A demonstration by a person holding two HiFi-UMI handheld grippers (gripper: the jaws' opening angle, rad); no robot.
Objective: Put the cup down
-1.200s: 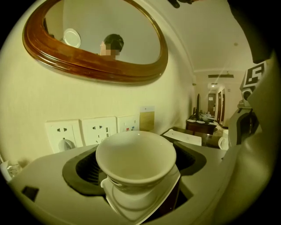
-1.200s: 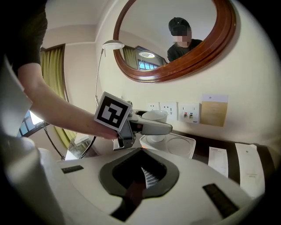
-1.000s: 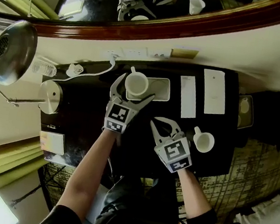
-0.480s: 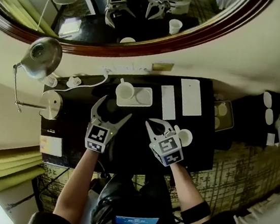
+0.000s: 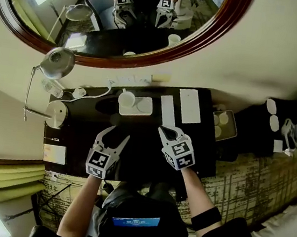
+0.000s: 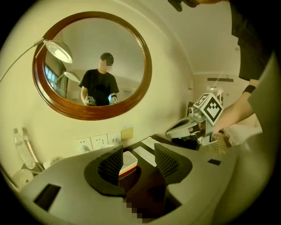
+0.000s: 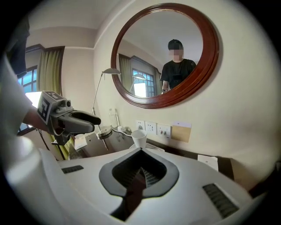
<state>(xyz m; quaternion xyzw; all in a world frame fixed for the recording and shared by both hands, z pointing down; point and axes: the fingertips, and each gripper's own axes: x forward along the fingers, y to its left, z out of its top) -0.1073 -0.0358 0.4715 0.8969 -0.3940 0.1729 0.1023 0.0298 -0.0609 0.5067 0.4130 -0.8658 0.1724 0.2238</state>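
Cup (image 5: 126,100) upright, mouth up, long axis vertical, on left end of white tray (image 5: 145,108) at rear of bench (image 5: 83,116), by wall. Handle direction too small to resolve. Left hand-held gripper (image 5: 115,133): jaws just closing, part-open, nothing between. Right hand-held gripper (image 5: 164,129): closed, empty.

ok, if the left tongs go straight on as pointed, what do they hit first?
Probably the white tray on the dark desk. It shows in the gap of the left tongs, and the cup on it sits slightly left of that line. Depth is unclear. The tongs have just been closing, gripping nothing.
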